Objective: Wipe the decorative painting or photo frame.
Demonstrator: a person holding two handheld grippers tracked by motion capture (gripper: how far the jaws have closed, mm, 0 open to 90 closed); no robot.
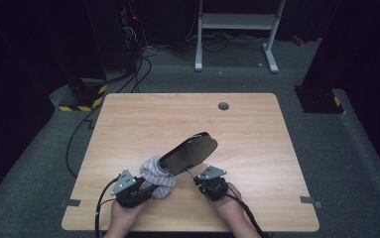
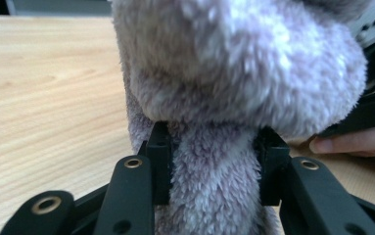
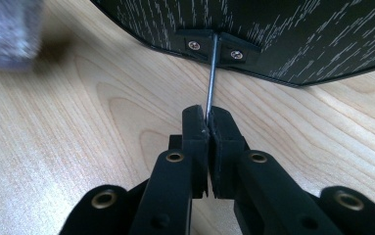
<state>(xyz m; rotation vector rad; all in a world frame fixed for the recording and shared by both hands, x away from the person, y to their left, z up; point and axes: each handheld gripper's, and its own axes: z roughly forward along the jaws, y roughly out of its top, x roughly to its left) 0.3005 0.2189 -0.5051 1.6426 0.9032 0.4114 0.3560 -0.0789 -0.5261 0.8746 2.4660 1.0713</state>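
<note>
Low over the near edge of the wooden table [image 1: 128,124], the left gripper [image 2: 213,161] pinches the fuzzy lilac sock [image 2: 234,73] half-pulled onto a black foot-shaped form [image 1: 190,151]. Beside it, the right gripper [image 3: 208,129] is clenched on the form's thin metal rod [image 3: 211,78], holding the form tilted above the tabletop with both forearms entering from the near side.

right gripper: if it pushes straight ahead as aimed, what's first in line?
Likely the dark sole-shaped board: the right gripper is shut on its thin metal rod, which runs straight up into the board's screwed bracket. Depth looks short.
</note>
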